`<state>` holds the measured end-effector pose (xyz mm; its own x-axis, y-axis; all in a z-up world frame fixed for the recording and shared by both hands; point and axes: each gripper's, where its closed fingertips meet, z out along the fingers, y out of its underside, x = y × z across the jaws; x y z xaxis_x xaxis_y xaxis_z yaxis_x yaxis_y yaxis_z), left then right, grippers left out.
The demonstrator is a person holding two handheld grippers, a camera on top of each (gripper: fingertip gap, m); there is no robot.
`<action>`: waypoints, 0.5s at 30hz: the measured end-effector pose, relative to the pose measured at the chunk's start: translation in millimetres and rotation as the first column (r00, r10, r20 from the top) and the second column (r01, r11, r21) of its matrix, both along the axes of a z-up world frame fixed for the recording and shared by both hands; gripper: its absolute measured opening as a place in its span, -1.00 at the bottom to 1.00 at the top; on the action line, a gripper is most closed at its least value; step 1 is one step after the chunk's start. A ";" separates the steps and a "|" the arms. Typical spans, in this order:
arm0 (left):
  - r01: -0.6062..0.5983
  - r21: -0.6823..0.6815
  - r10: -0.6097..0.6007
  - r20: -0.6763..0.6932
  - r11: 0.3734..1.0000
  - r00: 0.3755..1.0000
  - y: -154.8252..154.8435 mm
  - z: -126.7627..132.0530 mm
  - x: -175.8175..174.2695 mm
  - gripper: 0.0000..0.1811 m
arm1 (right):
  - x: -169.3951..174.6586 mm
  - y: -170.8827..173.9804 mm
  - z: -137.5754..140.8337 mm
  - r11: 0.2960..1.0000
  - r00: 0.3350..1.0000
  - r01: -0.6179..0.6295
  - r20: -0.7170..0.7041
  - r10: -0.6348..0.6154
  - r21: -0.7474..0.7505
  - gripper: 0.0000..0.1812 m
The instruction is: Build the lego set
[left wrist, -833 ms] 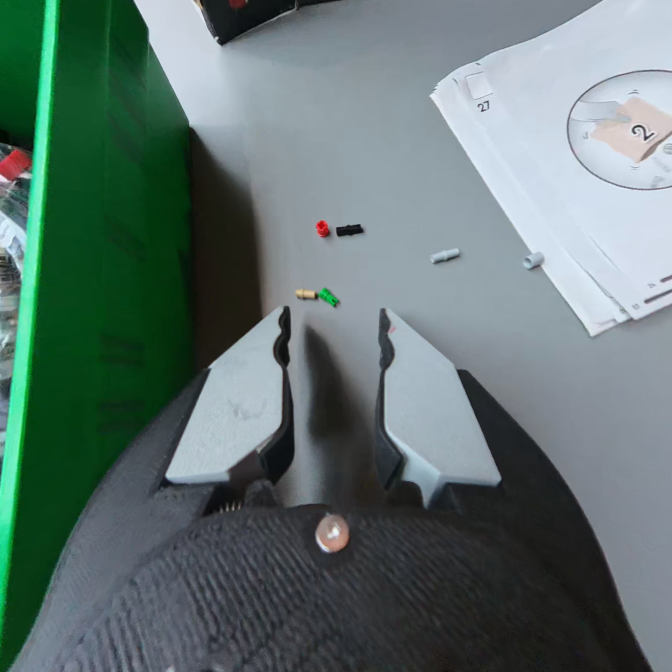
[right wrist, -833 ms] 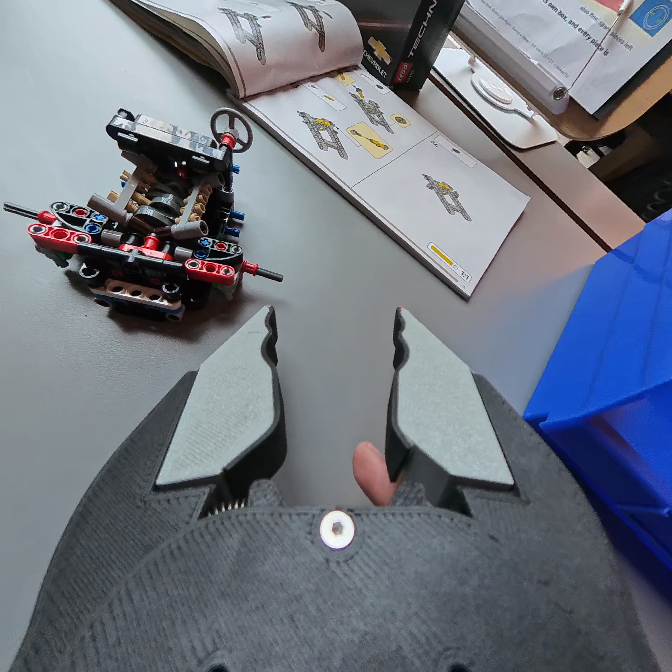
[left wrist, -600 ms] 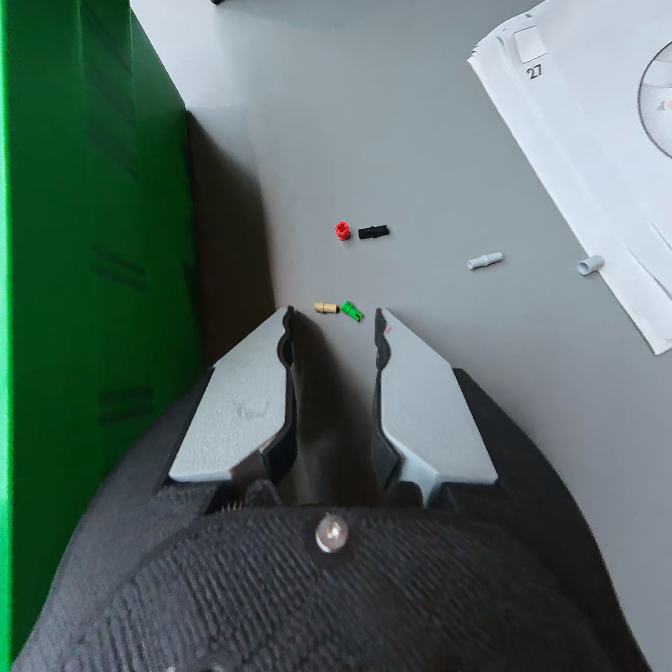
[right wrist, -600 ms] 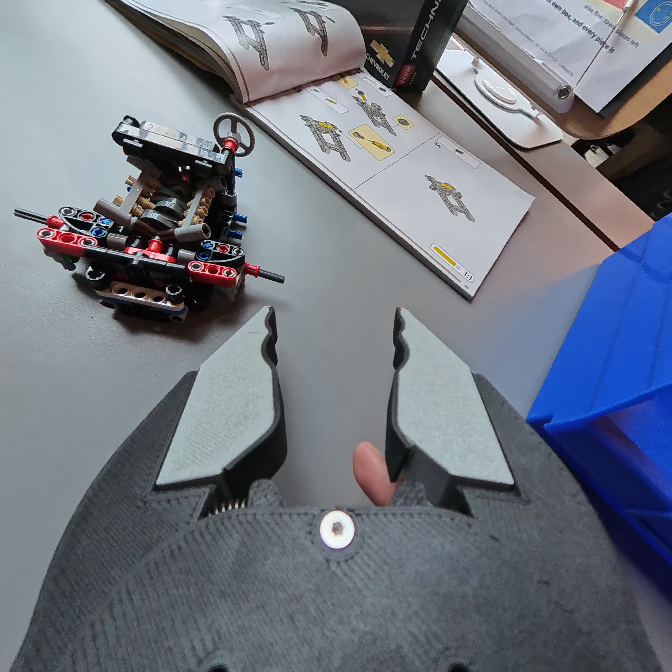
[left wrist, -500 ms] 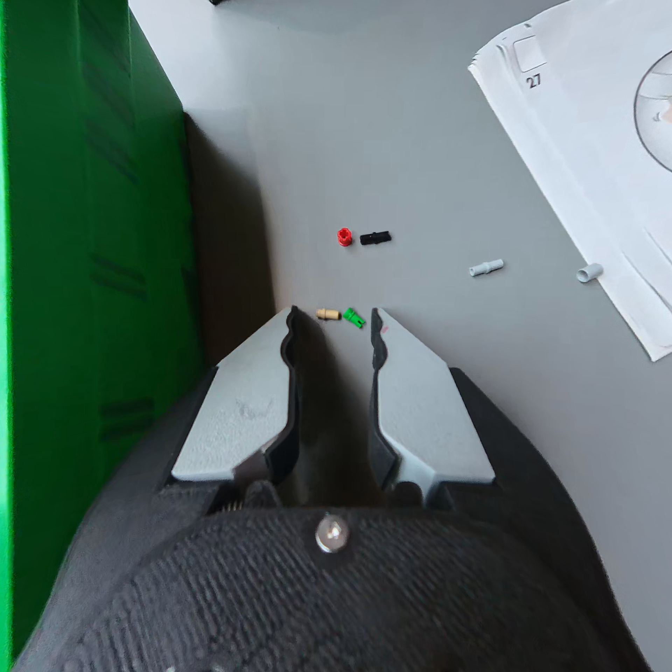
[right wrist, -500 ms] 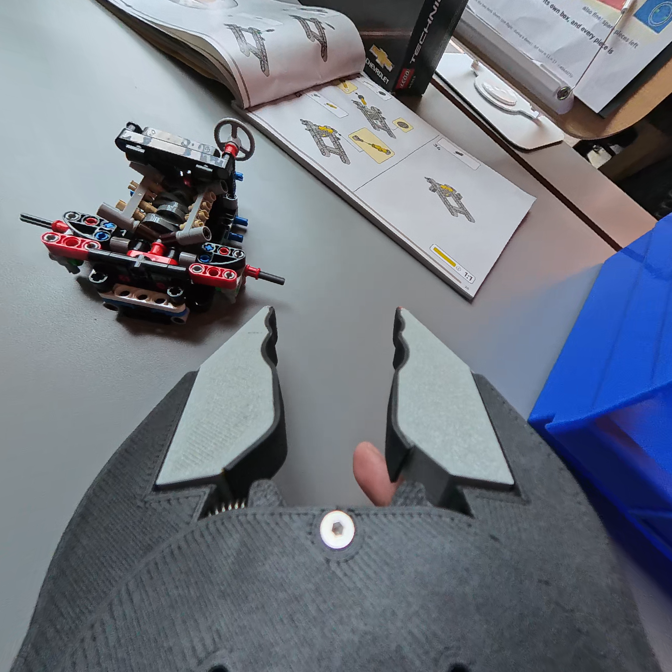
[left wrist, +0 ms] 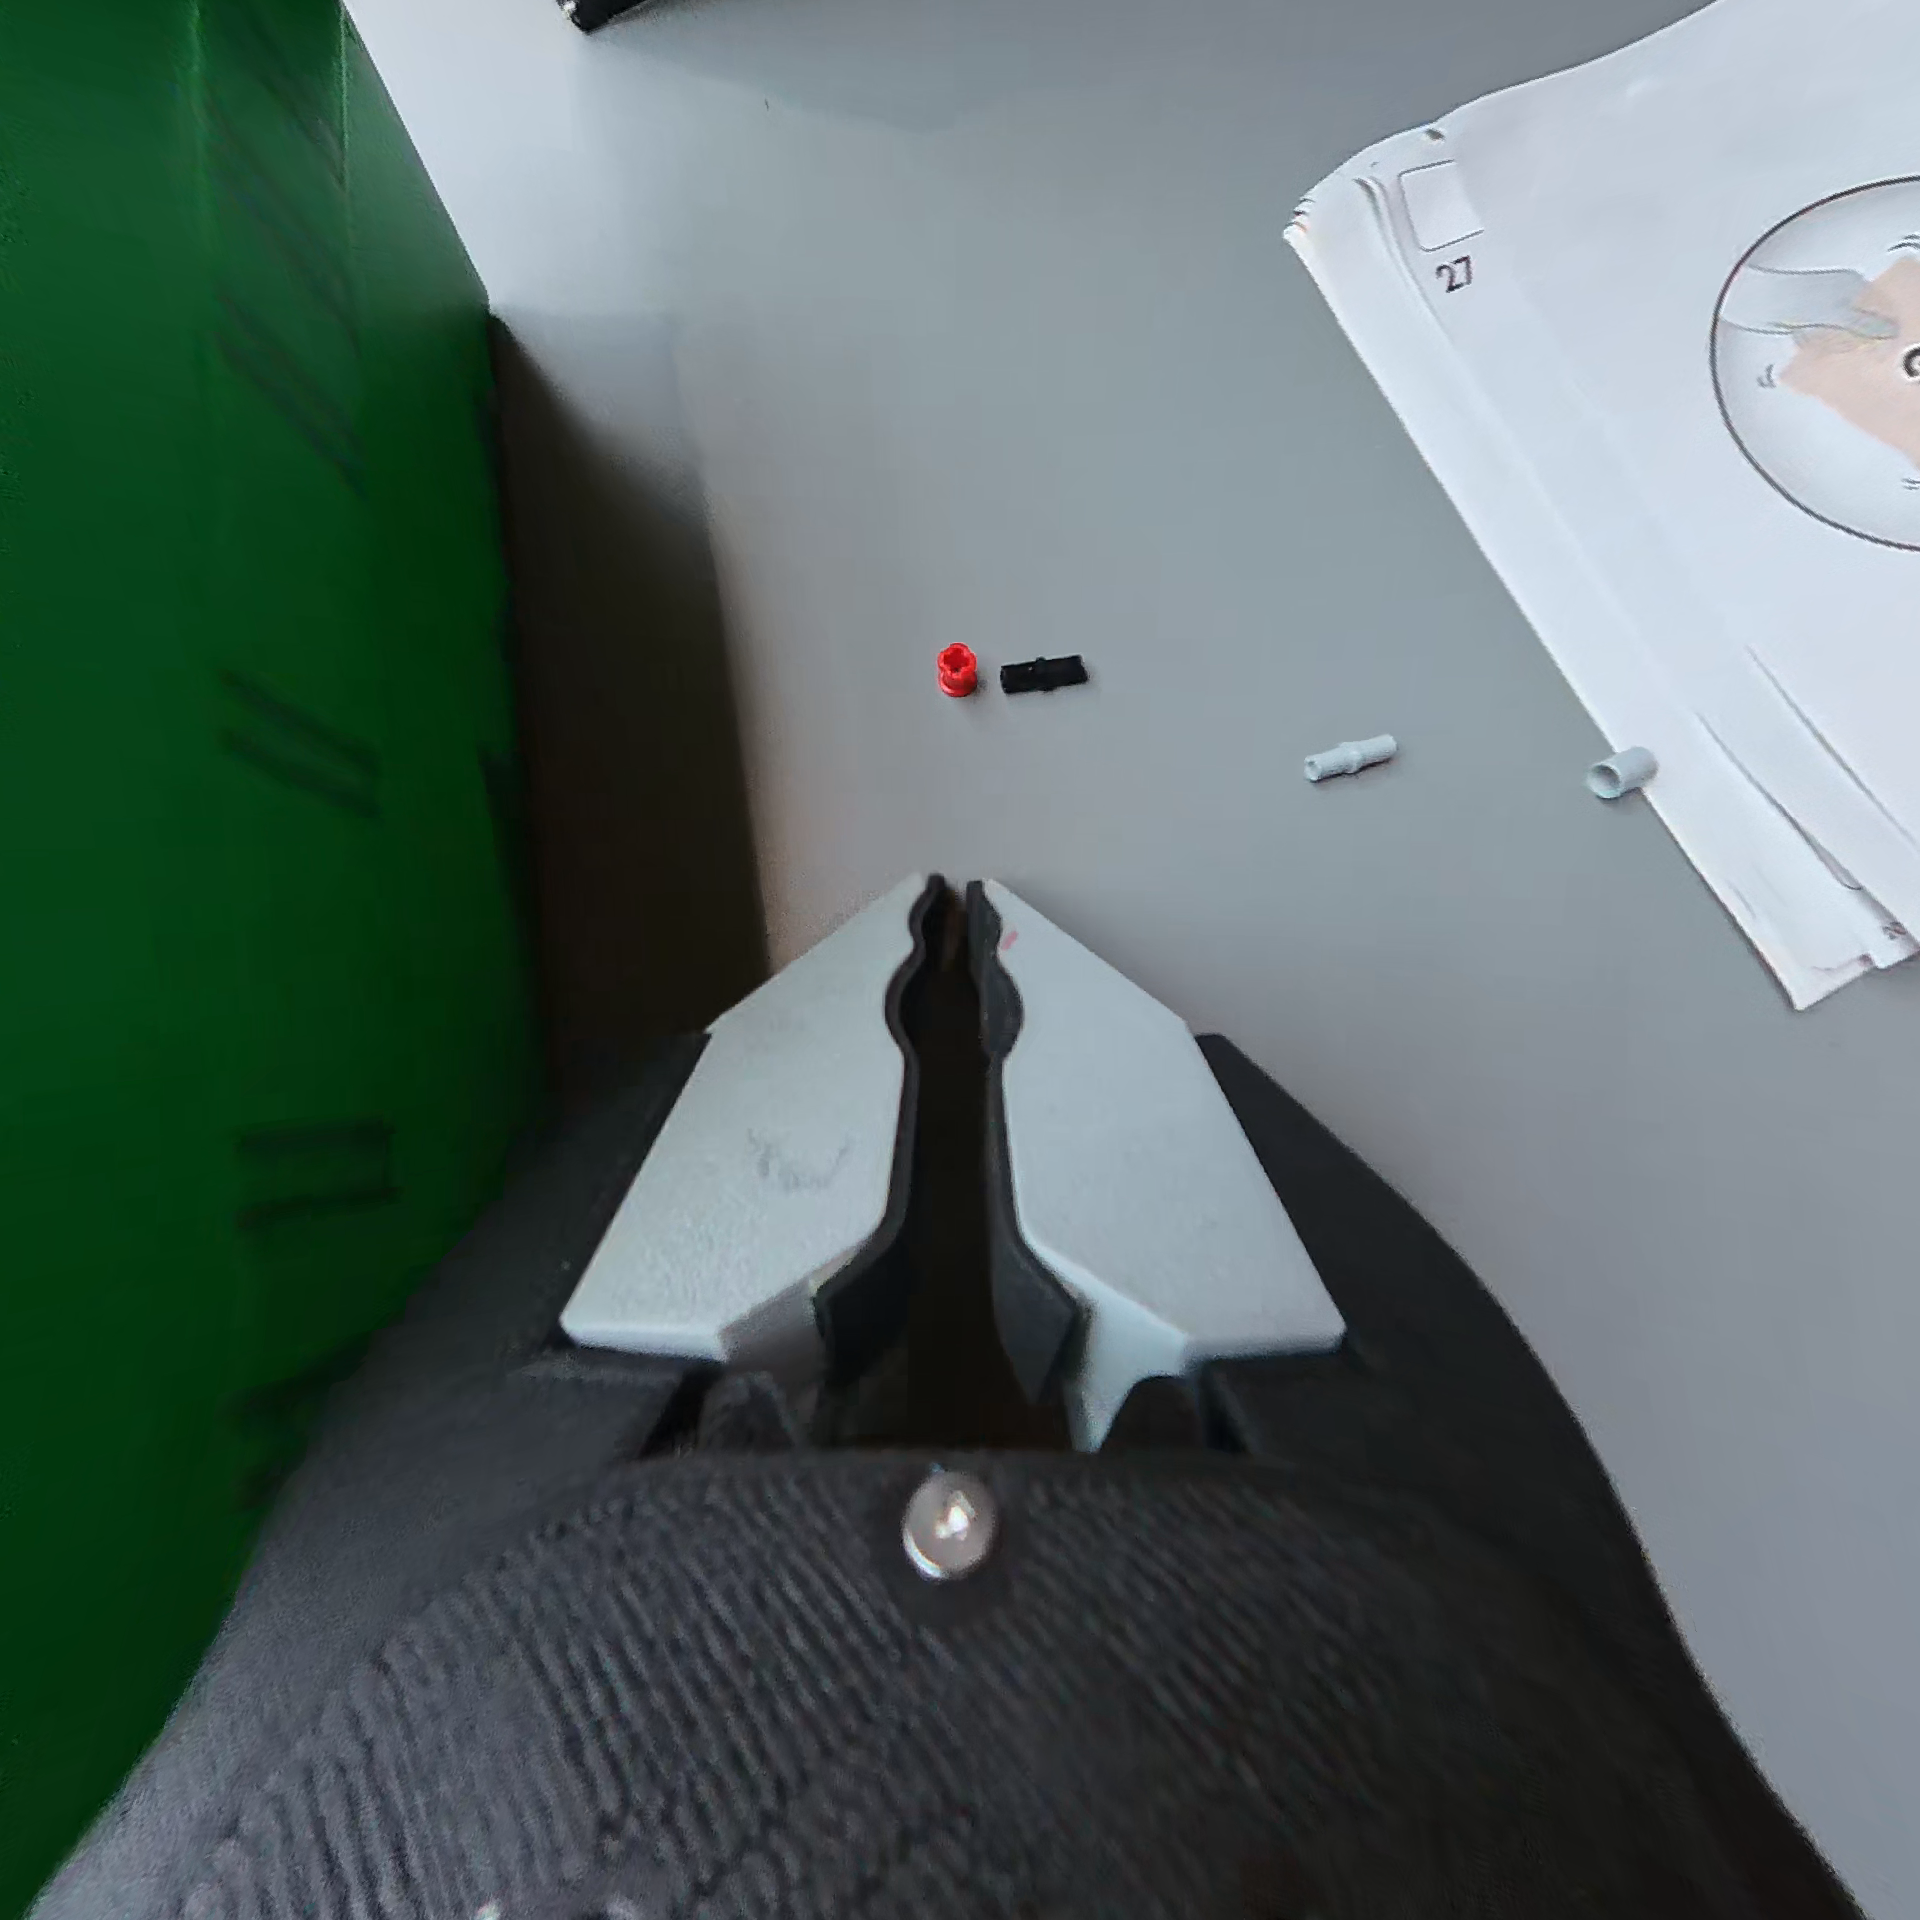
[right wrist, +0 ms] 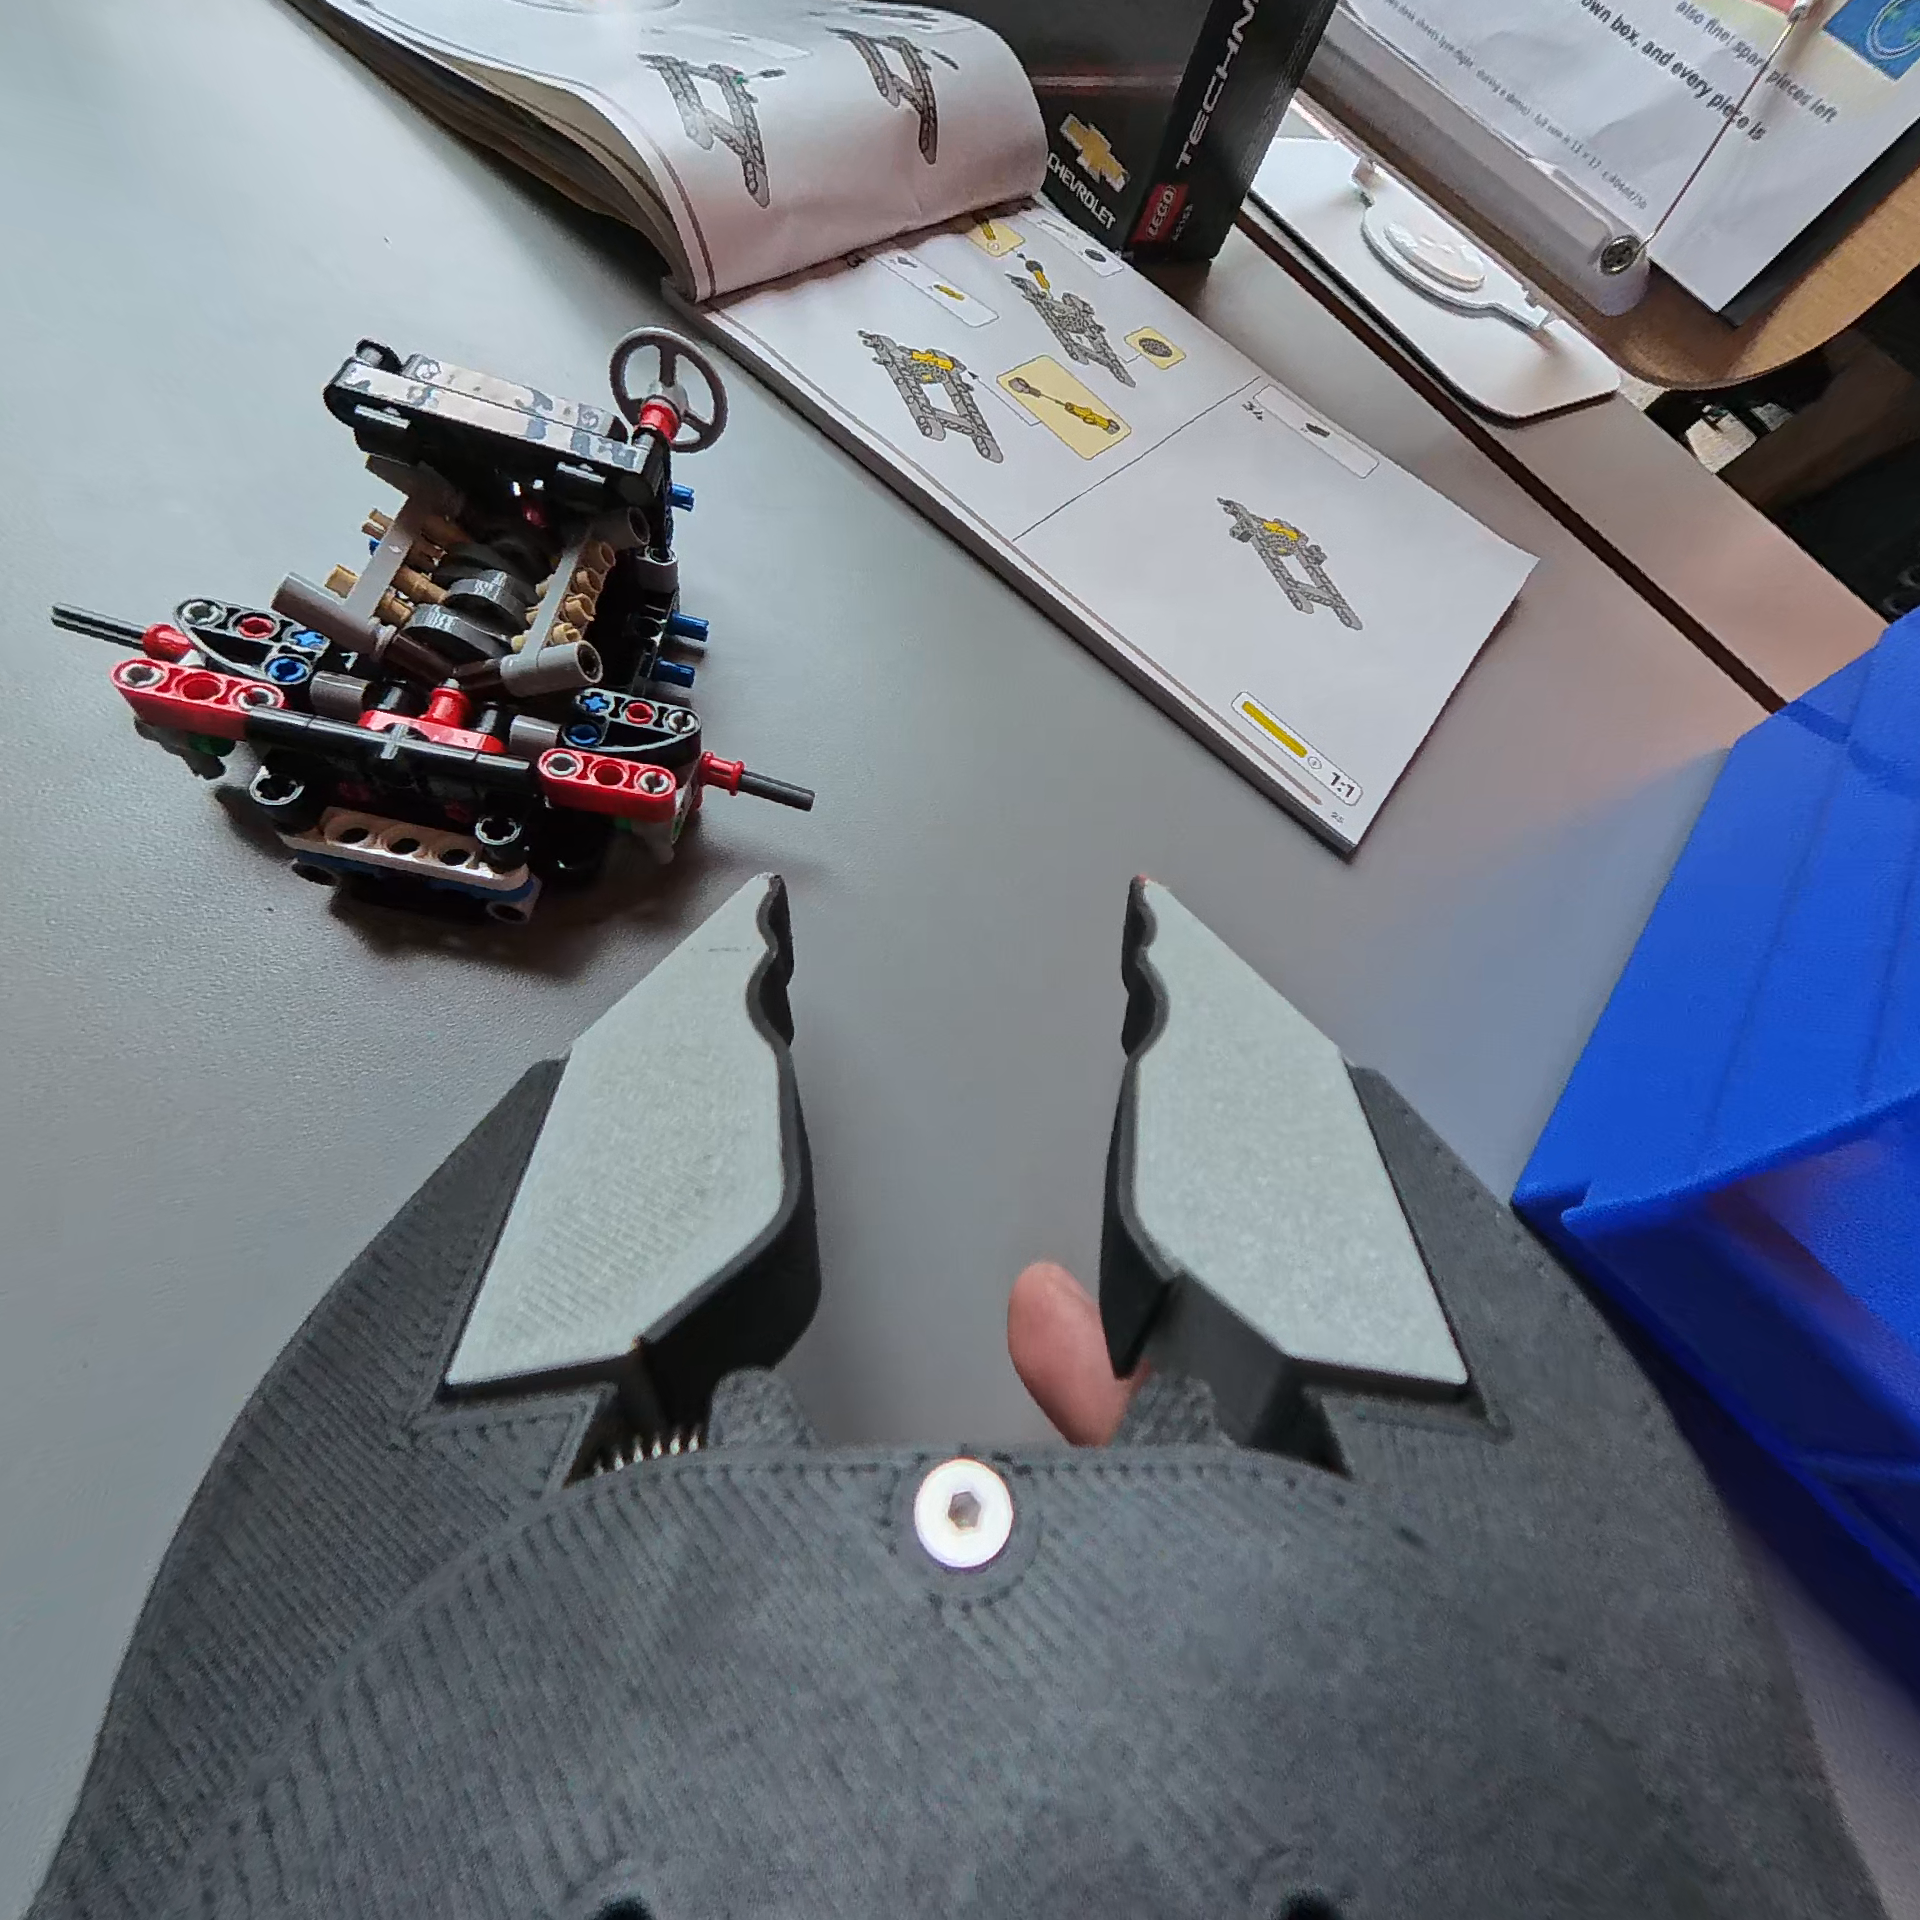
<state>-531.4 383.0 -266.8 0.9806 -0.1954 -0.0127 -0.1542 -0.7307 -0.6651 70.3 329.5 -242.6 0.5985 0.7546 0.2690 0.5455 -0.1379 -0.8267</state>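
My left gripper is shut, its tips low over the grey table where a tan pin and a green pin lay. Both pins are hidden; I cannot tell whether either is gripped. Beyond the tips lie a red bush and a black pin. To the right lie a light grey pin and a grey bush. My right gripper is open and empty above the table. The part-built lego model, with a grey steering wheel, stands ahead and to its left.
A green bin walls off the left of the left wrist view, and a booklet's white pages lie at the right. In the right wrist view an open instruction booklet lies ahead. A black box stands behind it. A blue bin is close on the right. The left gripper's tips are roughly 60 centimeters from the right gripper's. The red bush lies some 4 centimeters from my left tips, 60 centimeters from my right tips. My right tips are about 60 centimeters from the black pin, my left tips only 4 centimeters.
My left gripper moved forward over the tan and green pins and closed; they are now out of sight. The right gripper stayed open and drifted slightly.
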 end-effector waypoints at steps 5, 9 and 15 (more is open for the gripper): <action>0.012 0.011 -0.012 0.011 1.000 1.000 -4.7 0.1 6.6 -0.98 | -1.3 -2.4 0.2 1.000 1.000 -0.017 -0.003 0.017 -0.001 -0.33; 0.015 0.024 -0.015 0.018 1.000 1.000 -8.1 0.4 8.4 -0.97 | -9.3 -14.6 4.2 0.994 0.993 -0.102 -0.056 0.100 -0.027 -0.38; 0.005 0.031 -0.006 0.050 1.000 0.999 -15.4 1.5 9.3 -0.75 | -27.4 -47.5 2.3 0.938 0.946 -0.312 -0.138 0.293 -0.154 -0.43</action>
<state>-522.1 367.6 -265.3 0.9791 -0.2012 0.0306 -0.1240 -0.7089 -0.6943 42.9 282.0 -240.3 0.3534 0.9332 0.0649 0.4895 -0.1253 -0.8629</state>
